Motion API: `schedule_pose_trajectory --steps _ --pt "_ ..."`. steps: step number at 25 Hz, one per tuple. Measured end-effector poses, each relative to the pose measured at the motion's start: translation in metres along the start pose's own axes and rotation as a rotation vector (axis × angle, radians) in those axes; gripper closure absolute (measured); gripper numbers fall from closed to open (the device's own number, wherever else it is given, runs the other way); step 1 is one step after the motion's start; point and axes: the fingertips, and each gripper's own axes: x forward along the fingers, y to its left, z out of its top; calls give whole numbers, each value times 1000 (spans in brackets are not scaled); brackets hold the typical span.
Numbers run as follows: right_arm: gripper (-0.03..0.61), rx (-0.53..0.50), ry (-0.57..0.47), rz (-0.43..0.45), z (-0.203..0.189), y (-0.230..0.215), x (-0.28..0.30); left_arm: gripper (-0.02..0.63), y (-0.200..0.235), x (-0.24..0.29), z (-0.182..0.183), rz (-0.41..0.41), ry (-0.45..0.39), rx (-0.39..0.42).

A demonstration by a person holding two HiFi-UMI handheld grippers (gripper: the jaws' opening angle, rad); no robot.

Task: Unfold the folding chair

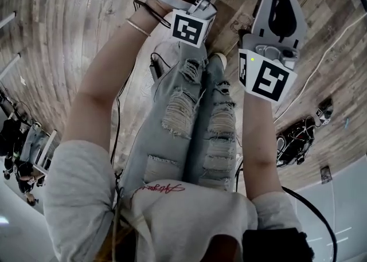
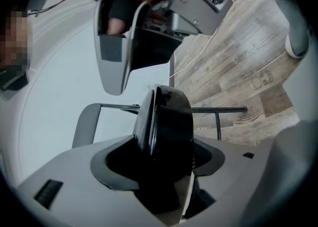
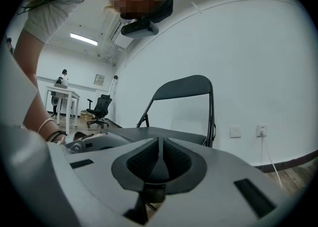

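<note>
Left hand-held gripper (image 2: 160, 157): jaws at full spread, with a black rounded edge of the folding chair (image 2: 166, 121) between them. The pads don't look clamped on it. Seat or back edge, can't tell. This gripper is rolled on its side: floor at the view's right, wall at its left.

Right hand-held gripper (image 3: 159, 160): jaws together, nothing in them, pointing roughly level at the folding chair (image 3: 185, 90).

The chair stands open right beyond the right jaws: seat flat, backrest up, dark frame, white wall (image 3: 258, 57) behind it.

Writing:
- Marker cubes (image 1: 190, 28): black-and-white square codes, no letters.
- Red script on the shirt hem (image 1: 163, 188): not legible.
- Small print by a chair tube in the left gripper view: too small to read.
- Framed notice (image 3: 99, 79) on the far wall: unreadable.

Clearance:
- Head view: wood floor (image 1: 69, 26) is open on the left. A white cable (image 1: 312, 74) and a dark heap of gear (image 1: 298, 140) lie on the right.
- Two socket plates (image 3: 235, 131) sit on the wall right of the chair, with a white lead hanging from the right one.
- Further back left: office chair (image 3: 99, 107), white table (image 3: 62, 93) and a person (image 3: 63, 77) at it, all well apart from the folding chair.
</note>
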Motion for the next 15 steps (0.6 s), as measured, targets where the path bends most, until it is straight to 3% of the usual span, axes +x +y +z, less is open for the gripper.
schedule_pose_trajectory --steps 3,10,15 --pt "540 -14 -2 7 -13 4 -2 301 3 1 1 43 -10 3" --pt "540 15 -34 15 -15 9 -12 301 7 -9 7 151 -111 -73" --pt "538 -17 -69 63 2 21 -20 301 6 -48 -10 204 -92 -274"
